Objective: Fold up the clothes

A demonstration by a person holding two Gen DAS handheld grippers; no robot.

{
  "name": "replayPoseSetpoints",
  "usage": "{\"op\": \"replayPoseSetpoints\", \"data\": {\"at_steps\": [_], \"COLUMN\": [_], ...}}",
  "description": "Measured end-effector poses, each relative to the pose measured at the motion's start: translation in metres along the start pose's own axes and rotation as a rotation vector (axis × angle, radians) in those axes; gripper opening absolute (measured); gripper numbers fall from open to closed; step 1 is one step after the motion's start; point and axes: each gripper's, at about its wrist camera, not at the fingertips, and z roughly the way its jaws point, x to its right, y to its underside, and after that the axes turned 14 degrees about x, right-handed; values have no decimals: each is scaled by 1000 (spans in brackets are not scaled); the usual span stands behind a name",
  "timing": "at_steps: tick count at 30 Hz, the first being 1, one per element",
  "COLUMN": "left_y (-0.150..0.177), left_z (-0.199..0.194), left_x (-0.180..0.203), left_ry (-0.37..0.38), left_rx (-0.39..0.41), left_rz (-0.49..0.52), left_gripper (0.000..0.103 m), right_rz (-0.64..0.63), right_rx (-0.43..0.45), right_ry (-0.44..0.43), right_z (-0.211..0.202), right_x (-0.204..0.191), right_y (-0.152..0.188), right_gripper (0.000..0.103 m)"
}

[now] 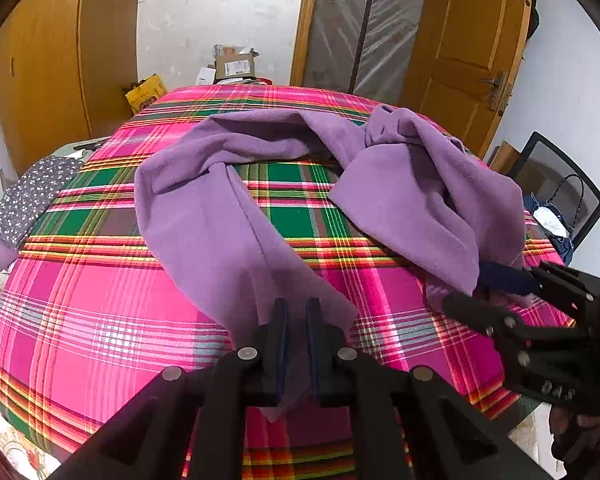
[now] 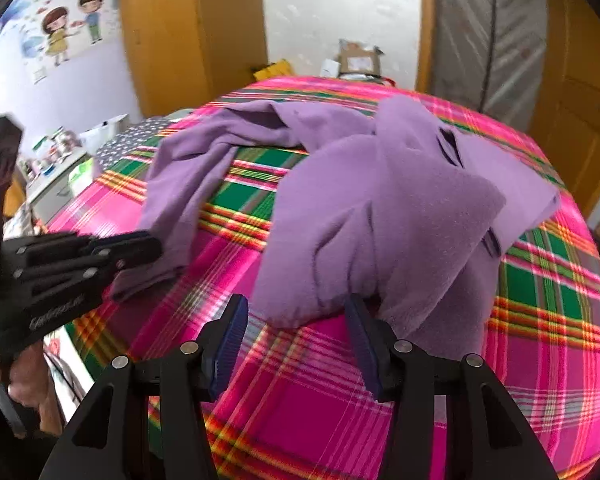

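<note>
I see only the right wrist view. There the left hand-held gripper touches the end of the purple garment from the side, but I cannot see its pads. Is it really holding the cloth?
Observer: Yes. In the left wrist view the left hand-held gripper is shut on the purple garment, and a corner of cloth sticks out behind its pads.
Operator: And my right one, is cloth inside it?
Observer: Seen from the side, the right hand-held gripper is open. A thin edge of the garment seems to lie between its fingers, not yet pinched.
</note>
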Motion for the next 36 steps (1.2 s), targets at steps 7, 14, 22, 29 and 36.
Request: {"op": "replayPoseSetpoints", "data": {"at_steps": [7, 14, 22, 29, 36], "left_y": [1, -7, -23, -43, -49], "left_z": [10, 27, 49, 70, 35], "left_x": [-1, -3, -9, -28, -40], "left_ry": [-9, -19, -50, -140, -114], "left_rx": [-12, -17, -11, -21, 51], "left_rz": [21, 61, 120, 114, 32], "left_gripper": [9, 10, 8, 5, 3], "right_rz": [14, 10, 15, 14, 25], "right_rx": [34, 66, 82, 99, 129], "right_ry": [14, 5, -15, -49, -122], "right_z": [2, 1, 0, -6, -14], "right_x": [1, 0, 2, 0, -9], "right_y": [-6, -13, -16, -19, -28], "right_gripper": [43, 25, 14, 12, 11]}}
